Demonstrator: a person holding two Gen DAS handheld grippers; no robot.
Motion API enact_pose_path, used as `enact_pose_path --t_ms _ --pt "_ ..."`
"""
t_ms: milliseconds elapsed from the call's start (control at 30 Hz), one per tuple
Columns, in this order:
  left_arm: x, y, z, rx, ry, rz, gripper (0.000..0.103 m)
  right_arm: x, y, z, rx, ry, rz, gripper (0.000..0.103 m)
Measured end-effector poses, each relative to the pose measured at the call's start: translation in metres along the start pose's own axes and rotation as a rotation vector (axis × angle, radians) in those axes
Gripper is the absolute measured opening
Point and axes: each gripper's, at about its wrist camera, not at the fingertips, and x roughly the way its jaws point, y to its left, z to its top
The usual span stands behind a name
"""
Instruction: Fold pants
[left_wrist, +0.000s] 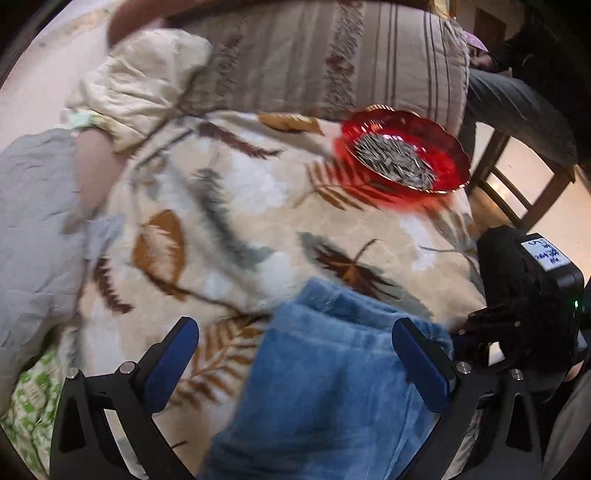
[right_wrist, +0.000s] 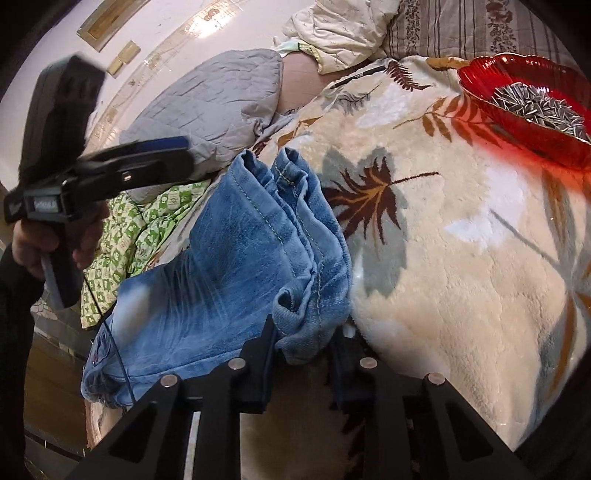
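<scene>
Gripping the near edge of the jeans (right_wrist: 236, 258) was the step in hand when this moment was inspected. Your right gripper (right_wrist: 306, 345) had its jaws drawn narrow on a bunched fold of denim at the 6 o'clock edge of its own view, cloth plainly caught between the pads. Whether one layer or several was pinched could not be told.

The jeans lay partly folded on the leaf-patterned blanket (right_wrist: 461, 258), legs doubled lengthwise, hems pointing toward 12 o'clock in the right wrist view. In the left wrist view they ran from 6 o'clock up toward the centre.

Your left gripper (left_wrist: 295, 338) stood wide and held nothing, its jaws spread over the upper end of the denim. One blue finger pad (left_wrist: 421, 363) overlapped the cloth at 4 o'clock; contact could not be confirmed. That view was blurred.

Judgement: the fold was about half made. The next move appeared to call for the left gripper to take its own hold on the cloth, level with the right, so both could carry the edge across together.

Hazard noted: a red bowl (left_wrist: 402, 147) of sunflower seeds (left_wrist: 395, 162) sat on the blanket at 1 o'clock in the left wrist view, near the jeans but apart from them. You were advised to keep any lift low and clear of it.
</scene>
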Motion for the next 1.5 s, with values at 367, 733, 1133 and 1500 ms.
enact_pose_path --t_ms 367,733,1133,1500 --pt "0.062 0.008 0.007 -0.095 0.156 -0.058 0.054 0.002 -0.003 0.0 -0.004 -0.001 0.026 0.026" --pt "0.055 -0.005 0.002 -0.024 0.177 -0.013 0.017 0.001 0.0 0.0 -0.026 -0.008 0.01 0.026" --pt "-0.052 0.025 -0.043 -0.256 -0.144 -0.079 0.016 -0.041 0.096 -0.009 -0.423 -0.229 -0.128 0.026" --pt "-0.082 0.104 -0.175 -0.572 -0.228 -0.113 0.016 0.018 0.209 -0.042 -0.724 -0.15 -0.03 0.025"
